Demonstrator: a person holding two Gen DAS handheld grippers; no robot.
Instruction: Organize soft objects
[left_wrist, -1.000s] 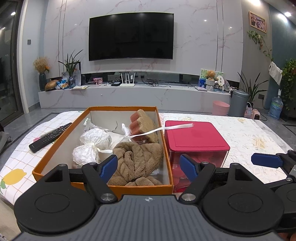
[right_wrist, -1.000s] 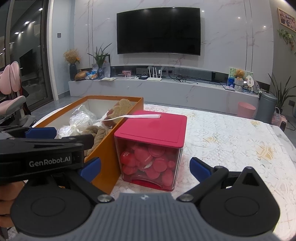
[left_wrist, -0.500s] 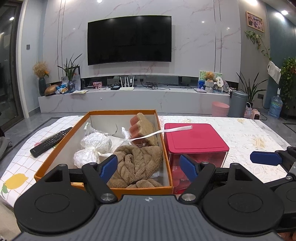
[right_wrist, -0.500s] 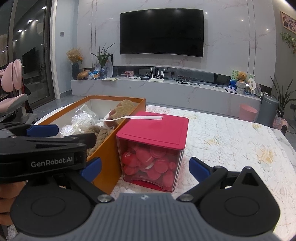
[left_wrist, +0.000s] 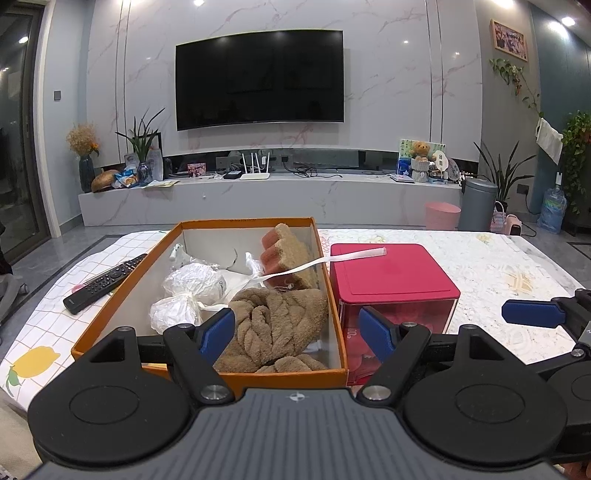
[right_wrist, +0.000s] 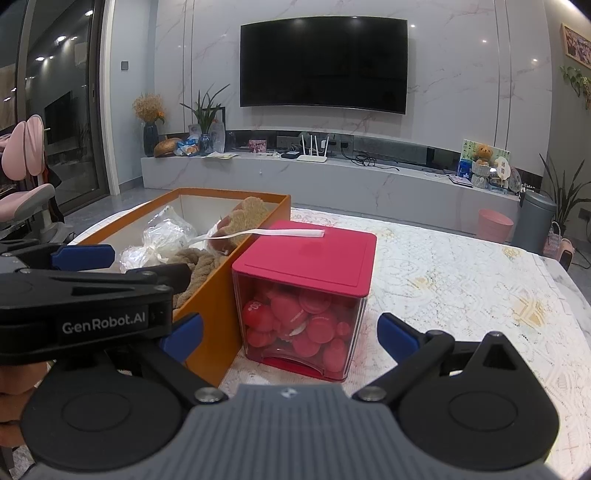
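An orange cardboard box (left_wrist: 125, 295) stands on the table and holds a brown knitted plush (left_wrist: 275, 325), a tan and pink sponge-like piece (left_wrist: 288, 254) and white plastic-wrapped bundles (left_wrist: 192, 286). A white strap (left_wrist: 332, 258) runs from the box onto a red-lidded clear container (left_wrist: 391, 273) beside it, filled with red round pieces (right_wrist: 295, 325). My left gripper (left_wrist: 297, 332) is open and empty in front of the box. My right gripper (right_wrist: 290, 334) is open and empty in front of the container. The box also shows in the right wrist view (right_wrist: 221, 314).
A black remote (left_wrist: 105, 282) lies on the checked cloth left of the box. The lace-covered table (right_wrist: 461, 288) stretches to the right. A TV cabinet, a pink bin (left_wrist: 441, 216) and a grey bin stand behind. A pink chair (right_wrist: 26, 192) stands at the left.
Both grippers have drawn back and risen slightly, so the box and container look a little smaller and lower. Both stay open.
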